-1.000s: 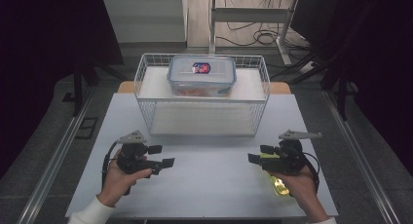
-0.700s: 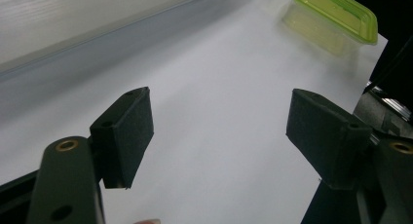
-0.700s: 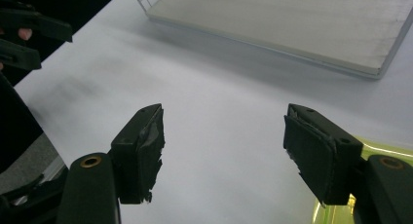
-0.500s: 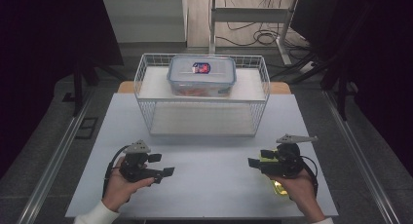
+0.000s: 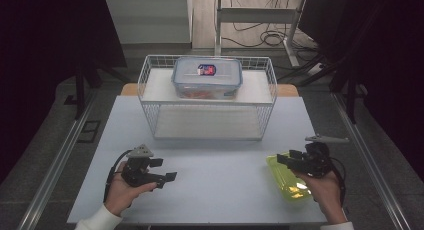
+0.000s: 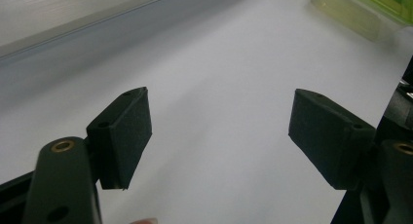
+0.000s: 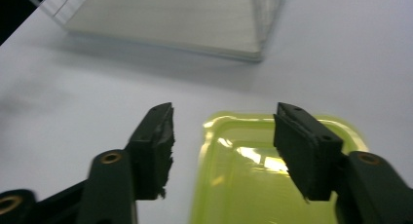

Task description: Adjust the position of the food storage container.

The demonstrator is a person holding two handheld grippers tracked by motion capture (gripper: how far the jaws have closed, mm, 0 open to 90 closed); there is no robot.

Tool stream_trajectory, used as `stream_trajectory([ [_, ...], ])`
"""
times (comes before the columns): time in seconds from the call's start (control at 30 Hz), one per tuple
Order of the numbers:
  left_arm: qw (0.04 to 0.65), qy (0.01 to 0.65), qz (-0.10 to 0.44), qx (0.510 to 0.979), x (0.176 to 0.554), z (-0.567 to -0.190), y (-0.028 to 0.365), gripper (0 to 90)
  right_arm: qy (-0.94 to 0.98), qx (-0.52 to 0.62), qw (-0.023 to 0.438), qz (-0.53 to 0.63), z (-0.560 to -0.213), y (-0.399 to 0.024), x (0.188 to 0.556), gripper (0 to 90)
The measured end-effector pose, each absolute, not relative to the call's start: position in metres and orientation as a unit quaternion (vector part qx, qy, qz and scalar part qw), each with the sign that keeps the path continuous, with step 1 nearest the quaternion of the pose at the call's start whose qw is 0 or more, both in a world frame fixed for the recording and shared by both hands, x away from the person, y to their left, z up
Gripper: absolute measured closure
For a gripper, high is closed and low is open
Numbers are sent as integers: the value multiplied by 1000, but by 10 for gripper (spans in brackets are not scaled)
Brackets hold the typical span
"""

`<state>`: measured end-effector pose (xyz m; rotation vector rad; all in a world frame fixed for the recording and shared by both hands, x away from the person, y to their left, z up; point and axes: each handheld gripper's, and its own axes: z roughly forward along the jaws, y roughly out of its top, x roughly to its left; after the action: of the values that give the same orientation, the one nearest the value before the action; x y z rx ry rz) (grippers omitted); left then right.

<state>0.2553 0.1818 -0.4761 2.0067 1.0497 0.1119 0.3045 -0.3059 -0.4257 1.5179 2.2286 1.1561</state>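
Your counter (image 5: 210,180) carries a wire basket (image 5: 150,85) at its far edge and a yellow-green tray (image 5: 285,182) near its front right corner. Your right hand-held gripper (image 5: 281,159) hangs over the tray's left rim, jaws apart though just closing on nothing; your left hand-held gripper (image 5: 165,170), front left, gapes empty.

Bench (image 5: 215,185) is open between the left hand-held gripper (image 5: 165,171) and right hand-held gripper (image 5: 283,160), with the yellow-green tray (image 5: 287,182) lying under the right one, while the wire basket (image 5: 207,107) holding a lidded container (image 5: 207,78) blocks the far side.
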Motion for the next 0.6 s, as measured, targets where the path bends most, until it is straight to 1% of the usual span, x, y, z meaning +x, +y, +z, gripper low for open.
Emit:
stream_trajectory([
  [0.1,419,418,44,805,256,-479,181,232,750,526,107,387,-424,-319,309,554],
  [0.2,416,419,39,806,256,-481,180,234,748,537,106,375,-427,-331,319,632],
  [0.23,419,417,32,806,257,-482,179,234,748,541,108,369,-428,-334,322,669],
  [0.4,414,416,36,809,257,-483,179,236,760,547,117,331,-437,-345,335,844],
  [0.43,414,416,36,809,257,-483,179,236,760,547,117,331,-437,-345,335,844],
  [0.47,415,418,35,807,258,-483,180,237,759,555,133,312,-443,-350,339,887],
  [0.6,415,420,36,807,258,-483,182,237,758,567,147,288,-451,-357,344,889],
])
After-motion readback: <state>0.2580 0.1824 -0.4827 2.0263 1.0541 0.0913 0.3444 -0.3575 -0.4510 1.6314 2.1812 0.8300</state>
